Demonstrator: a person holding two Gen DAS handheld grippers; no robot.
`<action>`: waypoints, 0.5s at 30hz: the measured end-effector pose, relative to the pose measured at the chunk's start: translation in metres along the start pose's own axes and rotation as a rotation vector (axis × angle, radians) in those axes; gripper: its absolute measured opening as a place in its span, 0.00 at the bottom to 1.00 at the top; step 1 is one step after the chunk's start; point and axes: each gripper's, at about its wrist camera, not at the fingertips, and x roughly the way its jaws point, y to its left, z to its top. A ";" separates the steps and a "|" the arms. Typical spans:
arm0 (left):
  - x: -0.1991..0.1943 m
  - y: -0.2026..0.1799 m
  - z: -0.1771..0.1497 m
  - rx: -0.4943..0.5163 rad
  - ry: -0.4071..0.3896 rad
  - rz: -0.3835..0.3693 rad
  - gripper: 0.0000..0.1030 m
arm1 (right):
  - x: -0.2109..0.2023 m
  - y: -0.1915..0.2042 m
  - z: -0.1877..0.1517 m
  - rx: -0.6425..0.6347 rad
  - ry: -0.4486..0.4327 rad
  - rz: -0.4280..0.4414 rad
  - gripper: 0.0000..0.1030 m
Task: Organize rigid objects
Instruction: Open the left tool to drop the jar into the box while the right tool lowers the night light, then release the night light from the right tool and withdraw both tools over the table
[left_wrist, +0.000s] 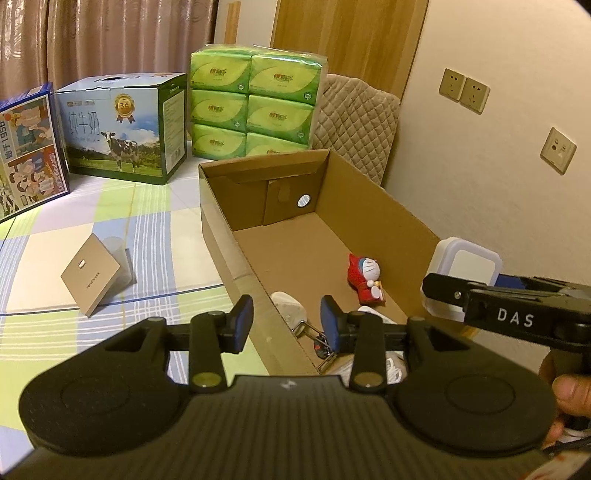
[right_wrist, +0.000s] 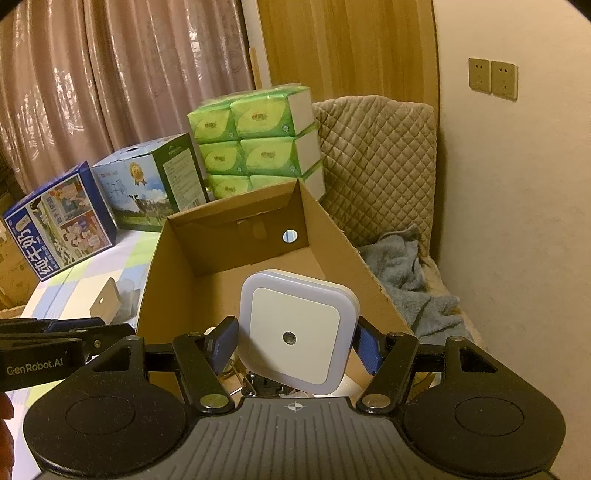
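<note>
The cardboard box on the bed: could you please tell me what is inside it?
Inside the cardboard box lie a red Doraemon toy, a whitish object and a metal clip. The left gripper covers the near end, so anything else there stays hidden.

toy (left_wrist: 364, 274) in cardboard box (left_wrist: 369, 192) | tissue packs (left_wrist: 255, 103) behind box | milk carton (left_wrist: 122, 125) left

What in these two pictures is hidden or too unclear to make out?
- Near end of the brown cardboard box, both views: covered by the gripper bodies, so the white things and metal clip there stay unidentified.
- Clear object behind the tan square card, left view: mostly hidden.
- Back of the white square night light, right view: faces away.
</note>
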 end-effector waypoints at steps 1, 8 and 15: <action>-0.001 0.000 0.000 0.000 -0.001 0.001 0.34 | 0.000 -0.001 0.000 0.004 0.001 0.004 0.61; -0.006 0.004 0.000 -0.005 -0.011 0.016 0.42 | -0.007 -0.007 0.002 0.050 -0.047 0.009 0.71; -0.013 0.006 -0.002 -0.005 -0.016 0.033 0.51 | -0.017 -0.013 0.003 0.079 -0.046 -0.005 0.73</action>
